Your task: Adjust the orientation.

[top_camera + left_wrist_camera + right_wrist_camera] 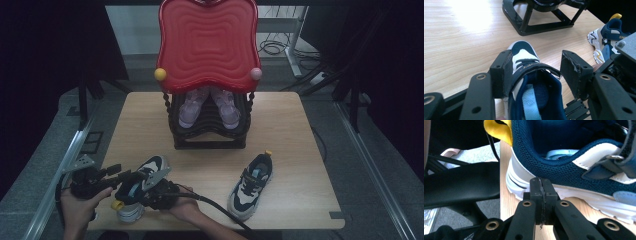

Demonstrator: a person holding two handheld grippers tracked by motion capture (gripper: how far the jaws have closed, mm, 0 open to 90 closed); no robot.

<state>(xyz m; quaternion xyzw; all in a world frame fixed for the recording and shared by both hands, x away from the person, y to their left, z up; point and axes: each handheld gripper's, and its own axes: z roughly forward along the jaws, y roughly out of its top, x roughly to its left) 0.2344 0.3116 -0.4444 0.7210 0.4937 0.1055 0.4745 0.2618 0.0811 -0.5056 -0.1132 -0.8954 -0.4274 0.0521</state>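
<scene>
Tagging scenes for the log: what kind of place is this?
Likely a lab recording bay, not a home: a lone wooden table ringed by black curtains, metal floor rails, and loose cables behind.

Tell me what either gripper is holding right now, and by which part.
Nothing is clamped. The left gripper is open, its jaws either side of the near sneaker at the strap. The right gripper is shut and empty, its tips against that sneaker's white sole.

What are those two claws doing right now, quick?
Left claw: open, its jaws either side of the navy sneaker, not clamped.
Right claw: closed, empty, pressed against that sneaker's white sole.
</scene>
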